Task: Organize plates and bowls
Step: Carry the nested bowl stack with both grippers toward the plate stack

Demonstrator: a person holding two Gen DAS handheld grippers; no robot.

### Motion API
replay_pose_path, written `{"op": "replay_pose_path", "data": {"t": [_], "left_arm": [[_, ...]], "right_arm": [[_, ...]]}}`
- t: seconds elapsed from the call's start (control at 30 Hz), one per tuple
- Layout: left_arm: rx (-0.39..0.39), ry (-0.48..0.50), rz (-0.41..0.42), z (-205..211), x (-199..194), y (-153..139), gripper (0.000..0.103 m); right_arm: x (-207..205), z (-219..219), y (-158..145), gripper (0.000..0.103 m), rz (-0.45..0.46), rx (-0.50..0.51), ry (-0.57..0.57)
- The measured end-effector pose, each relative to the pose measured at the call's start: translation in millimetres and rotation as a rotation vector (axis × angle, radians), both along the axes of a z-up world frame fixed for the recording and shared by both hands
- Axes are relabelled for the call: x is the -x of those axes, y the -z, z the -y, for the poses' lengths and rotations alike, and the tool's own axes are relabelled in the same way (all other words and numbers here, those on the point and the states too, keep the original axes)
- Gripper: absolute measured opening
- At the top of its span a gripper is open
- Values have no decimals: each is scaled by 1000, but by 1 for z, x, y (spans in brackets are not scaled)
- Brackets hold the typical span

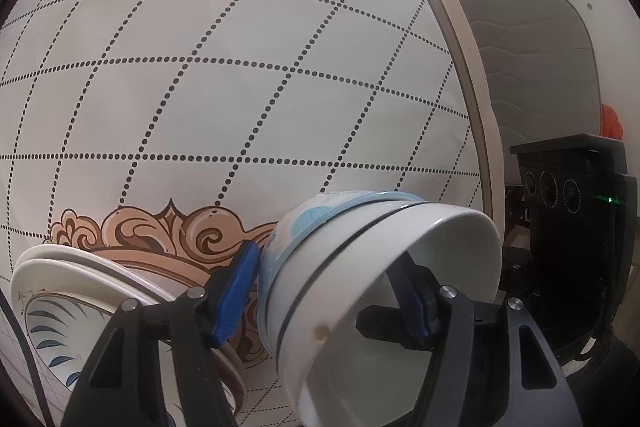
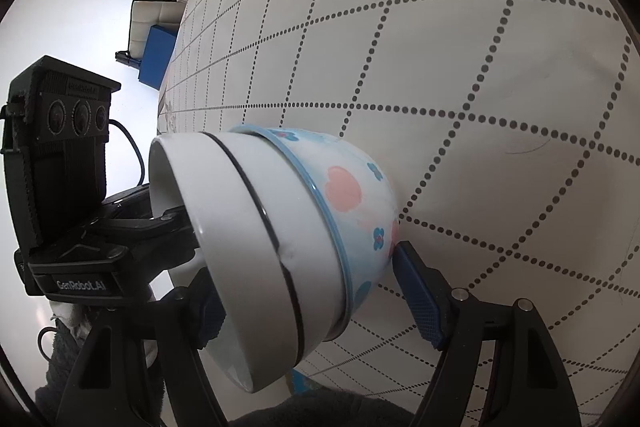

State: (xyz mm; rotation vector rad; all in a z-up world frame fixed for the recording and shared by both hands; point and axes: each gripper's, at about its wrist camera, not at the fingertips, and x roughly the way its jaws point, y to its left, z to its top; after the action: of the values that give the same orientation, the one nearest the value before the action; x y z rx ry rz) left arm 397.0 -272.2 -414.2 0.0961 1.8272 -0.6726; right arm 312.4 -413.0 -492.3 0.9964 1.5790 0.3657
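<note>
Nested bowls (image 1: 360,267) tipped sideways, gripped by left tool (image 1: 332,299) and right tool (image 2: 312,291), above dotted tablecloth (image 1: 240,67).

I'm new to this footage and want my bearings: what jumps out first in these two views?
A tilted stack of nested bowls fills the middle, white ones tucked inside a blue-rimmed bowl with pink hearts, lying on its side. The left gripper and the right gripper each straddle it from opposite sides. Beneath lies a dotted-grid tablecloth, with a stack of plates at the left view's lower left.
</note>
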Motion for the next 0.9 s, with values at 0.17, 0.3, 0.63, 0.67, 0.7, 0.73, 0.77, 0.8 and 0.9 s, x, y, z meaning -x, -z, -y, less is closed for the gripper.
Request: {"op": "replay_pose_path", "data": {"t": [0.17, 0.3, 0.63, 0.67, 0.7, 0.73, 0.77, 0.8, 0.9], "left_arm": [[9, 6, -45, 1, -4, 10, 68], [22, 2, -53, 2, -2, 13, 69], [7, -25, -42, -8, 5, 8, 69], [8, -27, -38, -10, 4, 7, 69], [6, -28, -34, -10, 4, 5, 69], [5, -32, -29, -11, 3, 4, 69], [7, -32, -26, -12, 3, 2, 69], [8, -31, -21, -12, 2, 0, 69], [13, -38, -22, -12, 1, -1, 69]], "right_arm": [[-2, -8, 15, 80, -51, -31, 4], [0, -7, 15, 79, -34, -32, 13], [5, -6, 11, 79, -6, -24, 8], [5, -7, 11, 78, -8, -25, 9], [5, -7, 10, 79, -9, -26, 8], [5, -8, 9, 79, -10, -29, 8], [4, -8, 8, 78, -10, -33, 8], [4, -8, 6, 79, -4, -29, 11], [2, -8, 0, 78, 15, -8, -5]]}}
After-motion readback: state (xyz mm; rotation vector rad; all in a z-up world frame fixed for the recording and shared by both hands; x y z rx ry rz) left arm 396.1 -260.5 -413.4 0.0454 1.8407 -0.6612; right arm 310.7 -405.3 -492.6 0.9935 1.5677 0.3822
